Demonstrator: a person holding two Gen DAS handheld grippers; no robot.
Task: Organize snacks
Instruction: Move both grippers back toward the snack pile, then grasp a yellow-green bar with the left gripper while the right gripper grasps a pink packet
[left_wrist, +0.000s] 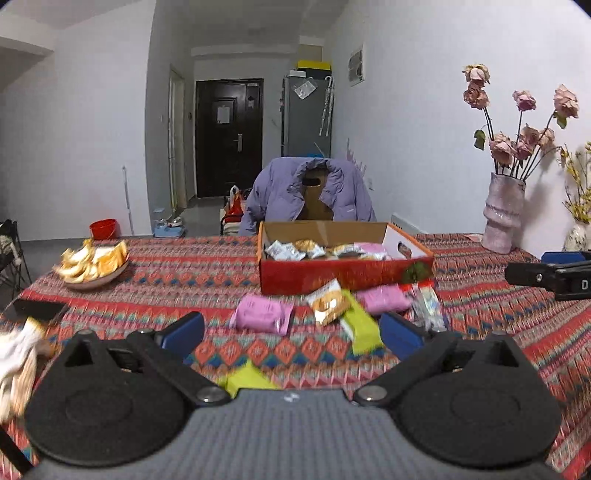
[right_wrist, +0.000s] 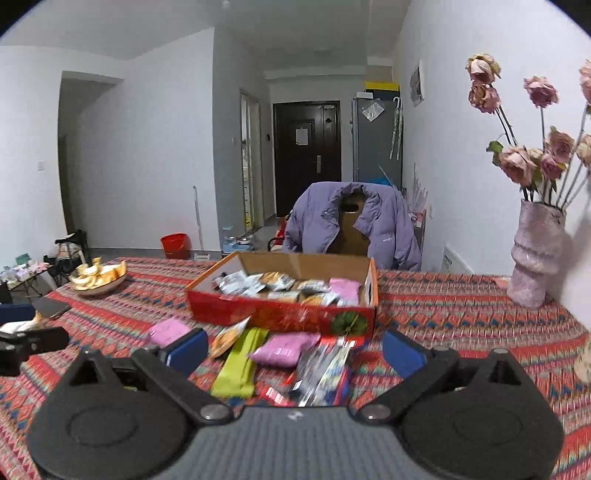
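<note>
Snacks: loose wrapped packets, among them a pink packet (left_wrist: 263, 314) and a lime-green packet (right_wrist: 240, 363), lie on the patterned tablecloth (left_wrist: 498, 325) just before the red cardboard box (left_wrist: 343, 275)
Box: holds more packets
Left gripper (left_wrist: 291, 328): fingers spread, empty
Right gripper (right_wrist: 295, 347): fingers spread, empty, above the loose packets

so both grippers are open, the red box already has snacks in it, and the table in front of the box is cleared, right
Not quite. Both the left gripper and right gripper are open, and the red box does hold snacks, but the table isn't cleared: the right wrist view shows a pink packet and a green packet lying loose before the box.
</note>
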